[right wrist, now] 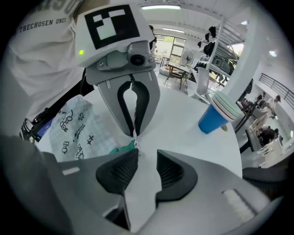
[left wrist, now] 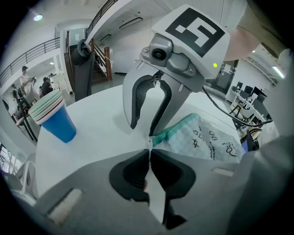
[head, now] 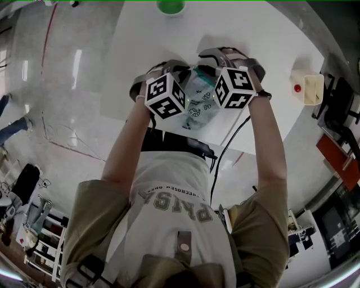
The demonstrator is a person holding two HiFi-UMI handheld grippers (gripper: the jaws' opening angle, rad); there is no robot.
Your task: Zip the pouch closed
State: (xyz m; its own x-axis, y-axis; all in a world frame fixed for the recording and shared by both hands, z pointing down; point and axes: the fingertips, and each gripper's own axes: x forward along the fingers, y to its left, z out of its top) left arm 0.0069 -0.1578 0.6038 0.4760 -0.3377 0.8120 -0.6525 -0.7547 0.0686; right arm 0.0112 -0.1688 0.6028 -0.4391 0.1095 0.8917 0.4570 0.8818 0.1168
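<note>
A pale pouch (left wrist: 204, 142) with black doodles and a teal zip edge (left wrist: 171, 132) lies on the white table (left wrist: 92, 142). In the left gripper view my left gripper (left wrist: 149, 153) is shut on the small tab at the pouch's near end. Facing it, my right gripper (left wrist: 143, 130) hangs just above that same end, jaws apart. In the right gripper view the right gripper (right wrist: 146, 158) is open with only bare table in the gap, and the left gripper (right wrist: 134, 135) pinches the pouch (right wrist: 76, 131) tip just beyond. In the head view the pouch (head: 198, 104) shows between both marker cubes.
A blue paper cup (left wrist: 55, 121) with a striped rim stands on the table beside the grippers, also the blue cup (right wrist: 216, 118) in the right gripper view. A green cup (head: 171, 7) sits at the far edge. A pale box (head: 312, 88) lies at the right.
</note>
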